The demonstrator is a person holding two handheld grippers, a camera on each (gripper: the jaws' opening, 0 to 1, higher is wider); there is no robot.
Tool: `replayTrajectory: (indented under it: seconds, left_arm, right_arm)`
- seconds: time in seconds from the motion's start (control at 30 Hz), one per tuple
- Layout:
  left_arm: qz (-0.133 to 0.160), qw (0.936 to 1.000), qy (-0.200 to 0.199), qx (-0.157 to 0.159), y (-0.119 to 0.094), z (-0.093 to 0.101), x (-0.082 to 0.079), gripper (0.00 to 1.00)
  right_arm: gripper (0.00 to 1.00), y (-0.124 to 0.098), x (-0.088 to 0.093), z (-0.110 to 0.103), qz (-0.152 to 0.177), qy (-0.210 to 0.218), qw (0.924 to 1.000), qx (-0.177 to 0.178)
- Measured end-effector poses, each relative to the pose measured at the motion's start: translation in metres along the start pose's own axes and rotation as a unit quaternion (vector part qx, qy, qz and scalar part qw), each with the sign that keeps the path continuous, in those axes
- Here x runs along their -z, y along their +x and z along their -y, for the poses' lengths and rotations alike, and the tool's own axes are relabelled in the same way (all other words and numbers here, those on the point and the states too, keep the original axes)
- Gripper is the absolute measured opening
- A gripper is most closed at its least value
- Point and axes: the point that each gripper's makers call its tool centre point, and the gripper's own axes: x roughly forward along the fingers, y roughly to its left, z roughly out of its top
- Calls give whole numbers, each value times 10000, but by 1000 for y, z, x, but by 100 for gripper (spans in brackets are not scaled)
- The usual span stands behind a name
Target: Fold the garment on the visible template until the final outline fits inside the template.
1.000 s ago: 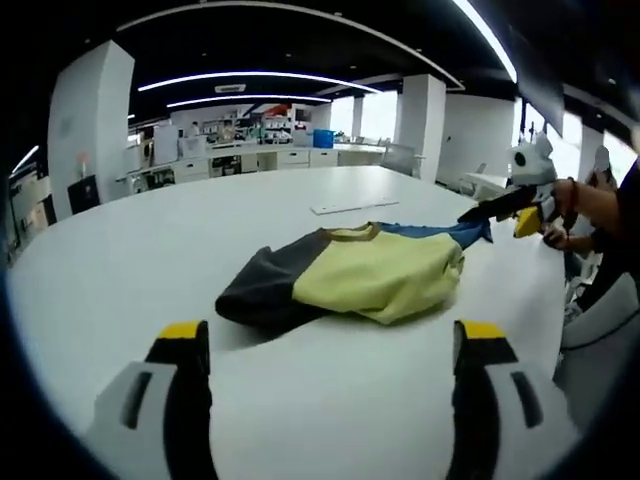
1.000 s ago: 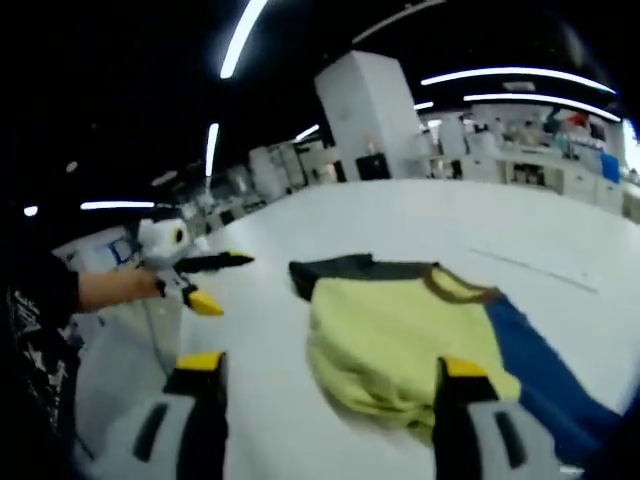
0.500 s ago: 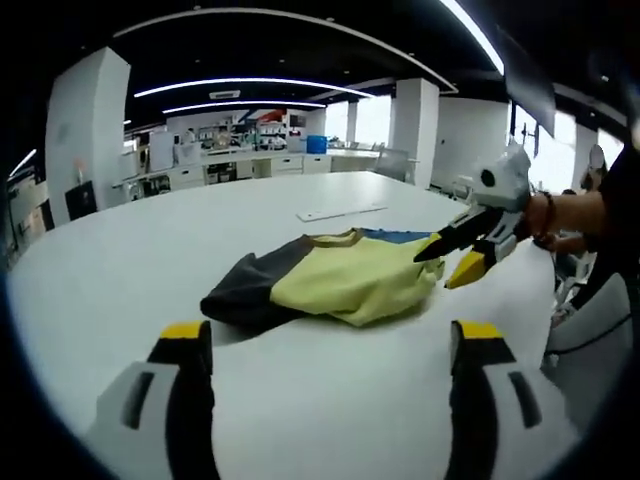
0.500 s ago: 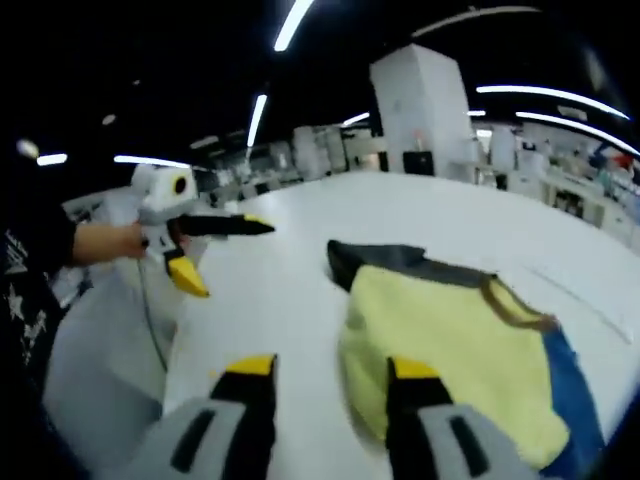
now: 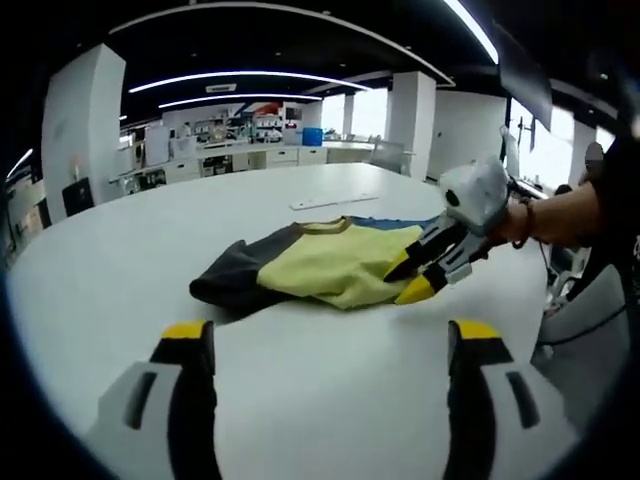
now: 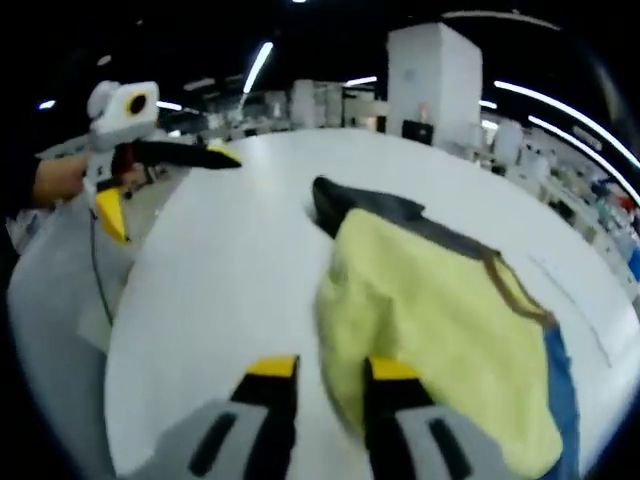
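The table is a large white surface carrying one task item. No template outline can be made out on it in either view; a pale strip lies beyond the garment, too small to identify.

The garment lies crumpled near the middle of the table, yellow body uppermost, dark panel toward your left side, blue panel toward the far right. In the left gripper view its long axis runs across the frame, dark end to the left and yellow end to the right. In the right gripper view it runs away from the right tongs, up and to the right.

Your right tongs are the nearer pair. Their tips sit at the near yellow edge of the garment; the jaws stand close together with only a narrow gap. Whether cloth is caught between them cannot be determined: the hem lies just beside the right tip, and the contact point is not clear. In the left gripper view the same tongs come in from the right, tips at the garment's right-hand edge.

Your left tongs are wide apart, holding nothing, and stand well short of the garment over bare table. In the right gripper view they hang off to the left, near the table's edge, apart from the cloth.

Judgement: the coming move turns on the right tongs and that near yellow hem. No containers are present.
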Motion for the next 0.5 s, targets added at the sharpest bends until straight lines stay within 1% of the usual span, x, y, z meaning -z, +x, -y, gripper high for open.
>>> replayTrajectory:
  seconds: [0.03,0.13,0.2,0.27,0.3,0.43,0.5]
  left_arm:
    - [-8,10000,-11,-2,0,0,1,94]
    - [-19,10000,-16,-4,-3,2,1,94]
    - [-26,10000,-25,-9,-3,1,2,93]
    - [-48,10000,-40,-18,-3,1,3,93]
    - [-56,10000,-40,-27,-3,1,4,93]
    - [-82,10000,-42,-21,-2,1,7,93]
    - [-92,9999,-42,-19,-2,2,7,93]
  right_arm:
    - [19,1,1,0,-77,14,10000,20]
    - [16,5,5,4,-179,-128,9997,97]
    - [13,8,1,6,-116,-47,9998,144]
    - [7,5,1,11,-118,-142,9996,219]
    - [5,4,2,11,-136,-99,9996,233]
    - [1,3,2,13,-128,-76,9995,275]
    - [0,2,1,14,-107,1,9996,269]
